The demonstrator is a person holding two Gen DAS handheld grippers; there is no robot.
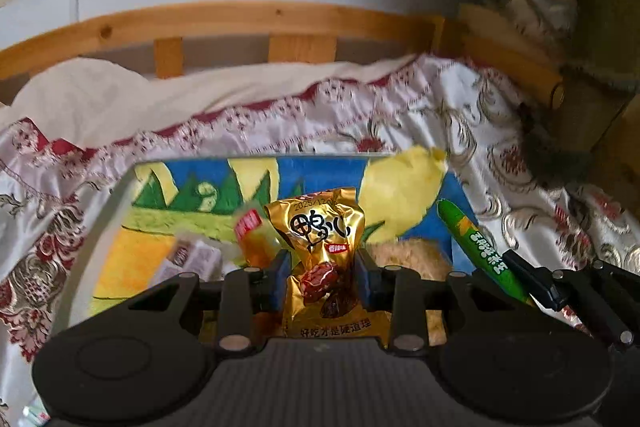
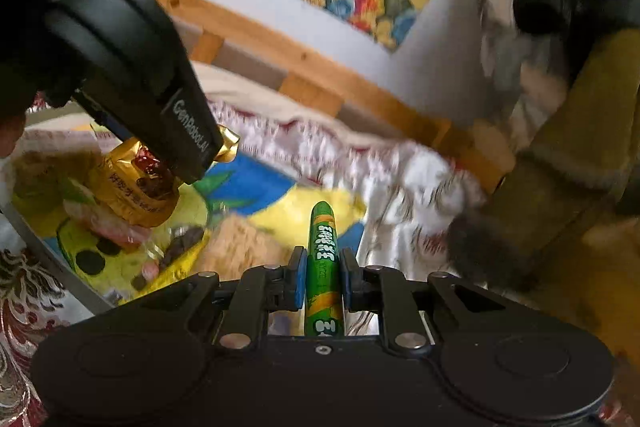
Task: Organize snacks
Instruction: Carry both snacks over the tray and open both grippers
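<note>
In the left wrist view my left gripper [image 1: 322, 279] is shut on a gold foil snack packet [image 1: 320, 227], its blue pads pressing both sides. It hangs over a tray with a colourful painted bottom [image 1: 256, 179]. My right gripper [image 1: 536, 287] comes in from the right, shut on a green stick snack [image 1: 476, 251]. In the right wrist view the right gripper [image 2: 322, 267] clamps the green stick [image 2: 322, 239], which points forward over the tray's right end. The left gripper [image 2: 176, 167] holds the gold packet [image 2: 136, 195] over the tray's left part.
The tray holds a yellow bag [image 1: 400, 195], a red-labelled packet [image 1: 250, 227] and purple-white packets [image 1: 188, 255]; its grey rim [image 2: 52, 259] runs on the left. Patterned cloth [image 1: 500, 147] surrounds it. A wooden rail [image 1: 240, 19] and an olive plush block [image 2: 580, 147] stand behind.
</note>
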